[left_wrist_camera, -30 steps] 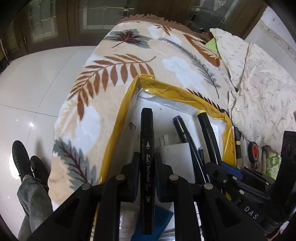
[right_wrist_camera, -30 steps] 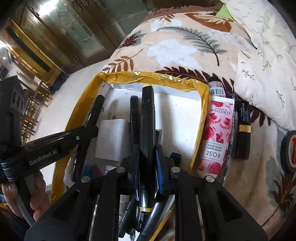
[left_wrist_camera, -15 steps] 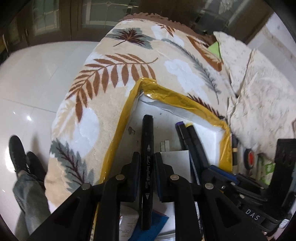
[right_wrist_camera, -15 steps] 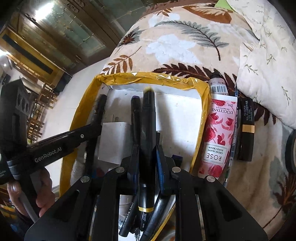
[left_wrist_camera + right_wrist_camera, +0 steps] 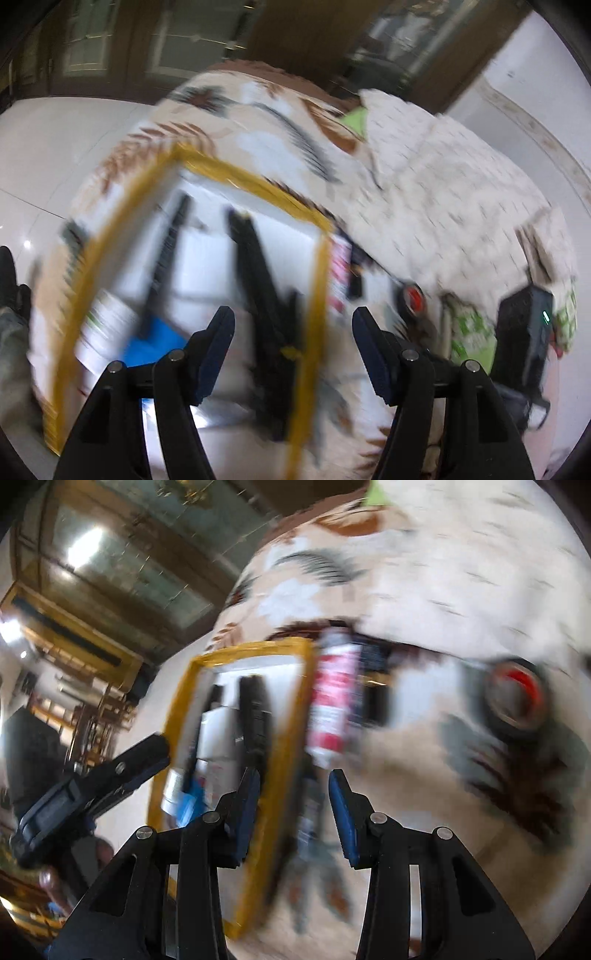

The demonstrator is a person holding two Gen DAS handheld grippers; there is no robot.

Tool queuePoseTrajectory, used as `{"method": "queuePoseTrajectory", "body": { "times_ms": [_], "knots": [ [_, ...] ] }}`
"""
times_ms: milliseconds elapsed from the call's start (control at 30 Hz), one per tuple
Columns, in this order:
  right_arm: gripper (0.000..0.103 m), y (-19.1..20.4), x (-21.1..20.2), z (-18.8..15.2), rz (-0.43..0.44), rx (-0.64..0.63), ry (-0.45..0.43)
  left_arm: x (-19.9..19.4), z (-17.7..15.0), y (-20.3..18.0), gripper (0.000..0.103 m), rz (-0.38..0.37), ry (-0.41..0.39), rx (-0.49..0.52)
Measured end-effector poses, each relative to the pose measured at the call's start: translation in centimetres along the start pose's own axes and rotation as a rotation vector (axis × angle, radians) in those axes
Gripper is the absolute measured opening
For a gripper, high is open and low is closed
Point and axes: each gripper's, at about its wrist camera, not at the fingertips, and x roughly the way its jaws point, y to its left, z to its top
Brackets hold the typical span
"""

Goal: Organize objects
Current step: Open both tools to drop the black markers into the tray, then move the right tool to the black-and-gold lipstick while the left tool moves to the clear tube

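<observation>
My left tongs [image 5: 293, 334] are spread w/ nothing between them, above the yellow-rimmed box [image 5: 317, 273] on the bed. Black markers [image 5: 255, 266] lie inside the box. Right tongs [image 5: 293, 805] also spread and empty, over the box's right rim. Just right of it: pink hand-cream tube [image 5: 332, 698], then tape roll [image 5: 513, 698], both on the blanket [image 5: 424, 775]. Both views blurred. I'd say I'm between picks; next probably line the right tongs up on the tube, then pinch.
</observation>
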Motion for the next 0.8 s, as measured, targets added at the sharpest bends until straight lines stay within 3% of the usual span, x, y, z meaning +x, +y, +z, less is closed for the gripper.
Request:
{"method": "queuePoseTrajectory", "body": {
  "times_ms": [133, 233, 300, 433, 500, 567, 600, 767, 800],
  "knots": [
    [0.039, -2.9, -0.9, -0.8, -0.034, 0.047, -0.005, 1.2, -4.2, -1.7, 0.067, -0.083, 0.043, -0.037],
    [0.039, -3.9, -0.6, -0.3, -0.067, 0.051, -0.003, 2.1, -5.8, -4.4, 0.067, -0.026, 0.058, 0.115],
    [0.039, -3.9, -0.5, 0.3, -0.077, 0.033, -0.006, 2.8, -6.3, -5.5, 0.067, -0.042, 0.085, 0.162],
    [0.039, -3.8, -0.9, 0.7, -0.091, 0.025, -0.02, 4.7, -5.6, -6.1, 0.067, -0.076, 0.159, 0.205],
    [0.039, -4.0, -1.2, 0.7, -0.087, 0.033, -0.025, 6.2, -4.6, -6.1, 0.066, -0.032, 0.2, 0.212],
    [0.039, -4.5, -1.4, 0.7, -0.088, 0.046, -0.026, 7.5, -3.2, -6.1, 0.067, -0.054, 0.251, 0.196],
    [0.039, -4.7, -1.5, 0.6, -0.089, 0.058, -0.026, 8.4, -2.3, -6.4, 0.065, -0.022, 0.268, 0.196],
    [0.039, -5.6, -2.7, 0.2, -0.062, 0.115, -0.051, 9.4, -0.3, -7.6, 0.06, 0.046, 0.266, 0.272],
    [0.039, -5.6, -2.8, 0.2, -0.049, 0.111, -0.051, 9.4, -0.2, -7.5, 0.055, 0.057, 0.27, 0.276]
  ]
}}
